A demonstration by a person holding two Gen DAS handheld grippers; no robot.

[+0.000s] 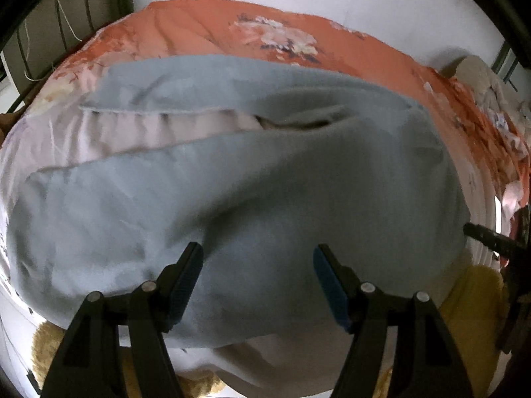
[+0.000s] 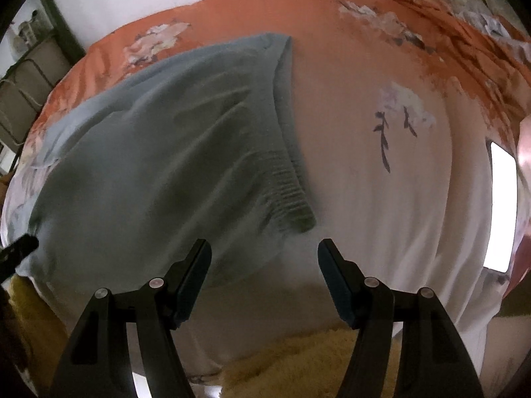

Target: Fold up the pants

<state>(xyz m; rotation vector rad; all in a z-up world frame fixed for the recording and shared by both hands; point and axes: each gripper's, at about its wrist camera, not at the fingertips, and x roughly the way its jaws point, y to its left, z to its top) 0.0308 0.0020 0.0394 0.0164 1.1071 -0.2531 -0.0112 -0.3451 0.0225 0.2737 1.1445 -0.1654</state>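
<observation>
Grey-blue sweatpants [image 1: 265, 179] spread mid-frame, legs parted, ribbed waistband [image 2: 285, 172] rumpled on floral bedsheet [image 2: 381, 165]. Yellow rug [image 2: 298, 358] at bottom. Left gripper [image 1: 258, 255] and right gripper [image 2: 264, 248] gaping, holding nothing.

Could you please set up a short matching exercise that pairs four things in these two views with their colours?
Things:
1. pants
2. bedsheet
3. rug
4. finger pads

Colours:
A. yellow
B. blue
C. grey-blue
D. orange fading to white, with flowers

Pairs: 1-C, 2-D, 3-A, 4-B
</observation>
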